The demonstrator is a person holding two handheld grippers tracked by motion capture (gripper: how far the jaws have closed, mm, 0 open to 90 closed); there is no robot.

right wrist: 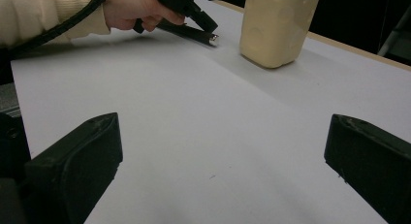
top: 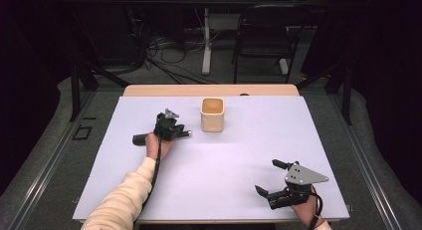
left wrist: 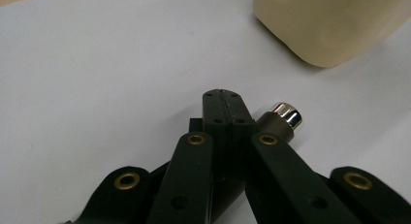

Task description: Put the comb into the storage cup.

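Left tool (top: 171, 128) is seen clenched on a dark pen-like stick with a silver tip (left wrist: 286, 115), which lies low on the white bench (top: 209, 165), just left of the cream cup (top: 212, 114) and apart from it. Right tool (top: 271, 182) is held released, jaws wide, near the bench's front right, nothing in it. Grasp judged done; lifting and presumably dropping the stick into the cup is left.

We see a slim black cylindrical tool handle with a shiny silver tip (top: 161, 136) lying flat on the counter, tip pointing toward a cream square plastic cup (top: 212, 114), standing upright nearby.
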